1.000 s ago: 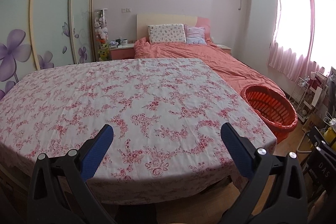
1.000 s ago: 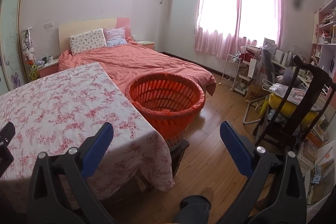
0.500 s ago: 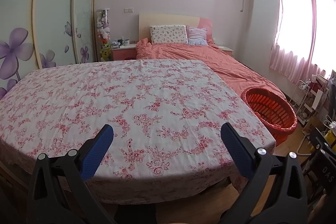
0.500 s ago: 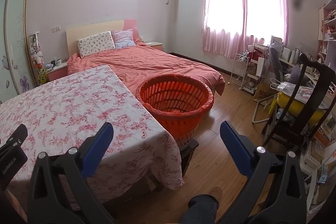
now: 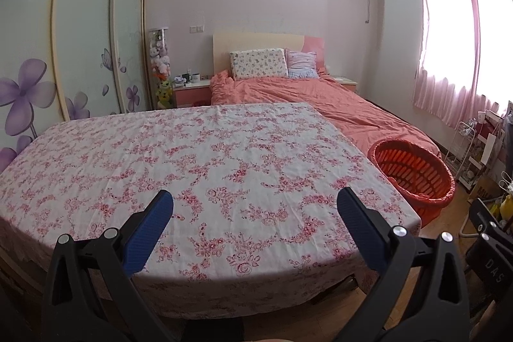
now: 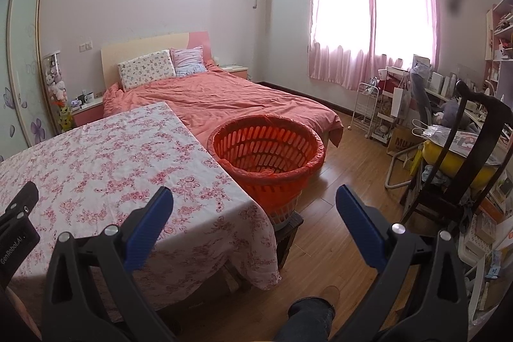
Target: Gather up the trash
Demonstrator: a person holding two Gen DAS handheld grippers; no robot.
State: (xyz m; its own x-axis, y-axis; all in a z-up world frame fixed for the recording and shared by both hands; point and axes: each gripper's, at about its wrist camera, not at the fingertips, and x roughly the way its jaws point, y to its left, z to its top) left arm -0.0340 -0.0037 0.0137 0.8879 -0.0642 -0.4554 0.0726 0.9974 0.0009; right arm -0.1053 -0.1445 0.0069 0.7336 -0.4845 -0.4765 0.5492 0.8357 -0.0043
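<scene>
An orange slatted basket (image 6: 266, 153) lined with an orange bag stands on a low stool at the table's right end; it also shows in the left wrist view (image 5: 413, 175). Something small and pale lies at its bottom. The table (image 5: 198, 162) carries a pink floral cloth with no trash showing on it. My left gripper (image 5: 255, 207) is open and empty above the table's near edge. My right gripper (image 6: 255, 207) is open and empty, held above the floor by the table's corner (image 6: 253, 213), short of the basket.
A bed with a salmon cover (image 6: 231, 98) lies behind the table. A dark wooden chair (image 6: 465, 156) and cluttered shelves (image 6: 394, 104) stand at the right. A wardrobe with purple flowers (image 5: 41, 60) is at the left. The person's leg (image 6: 311, 316) shows below.
Both grippers have drawn back and tilted up a little; the table and basket sit lower and farther in both views. Both grippers stay open.
</scene>
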